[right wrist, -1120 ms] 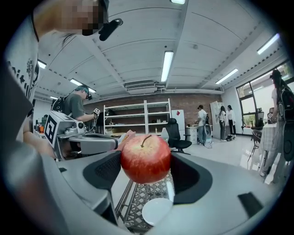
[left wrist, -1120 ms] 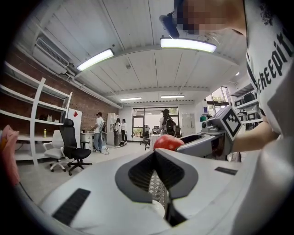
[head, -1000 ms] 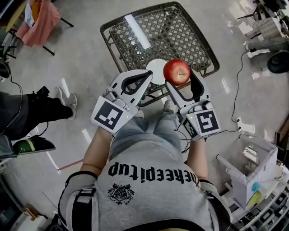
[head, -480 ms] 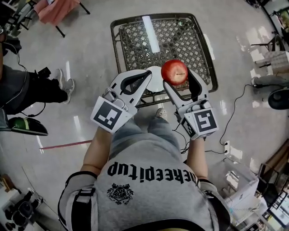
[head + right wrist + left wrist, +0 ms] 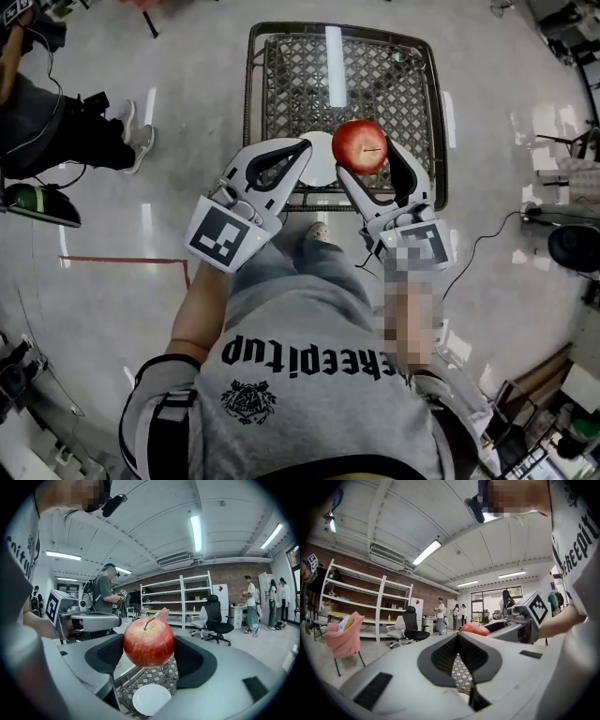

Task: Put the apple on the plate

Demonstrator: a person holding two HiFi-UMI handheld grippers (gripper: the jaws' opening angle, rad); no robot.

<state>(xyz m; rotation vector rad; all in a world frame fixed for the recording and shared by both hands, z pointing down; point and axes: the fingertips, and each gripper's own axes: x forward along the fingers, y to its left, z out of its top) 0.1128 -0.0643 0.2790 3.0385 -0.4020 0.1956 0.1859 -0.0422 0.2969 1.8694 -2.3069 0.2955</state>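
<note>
My right gripper (image 5: 367, 157) is shut on a red apple (image 5: 361, 146) and holds it in the air above the near edge of a dark wicker table (image 5: 281, 84). A small white plate (image 5: 320, 161) lies on that table, just left of the apple and partly hidden by it. In the right gripper view the apple (image 5: 148, 641) sits between the black pads, with the plate (image 5: 151, 699) below it on the weave (image 5: 140, 679). My left gripper (image 5: 306, 146) is shut with nothing in it, its tip beside the plate's left rim. The left gripper view shows the apple (image 5: 472, 628) just past the closed tips.
A person in dark trousers (image 5: 66, 131) stands at the left with a green shoe (image 5: 37, 202) nearby. A red tape line (image 5: 122, 261) crosses the shiny floor. Cables (image 5: 487, 239) and equipment lie at the right. Shelves (image 5: 173, 597) and an office chair (image 5: 213, 618) stand farther off.
The head view has swung, so the table now lies squarer and more central and the person at the left sits higher. Both grippers and the apple keep their places over the table's near edge.
</note>
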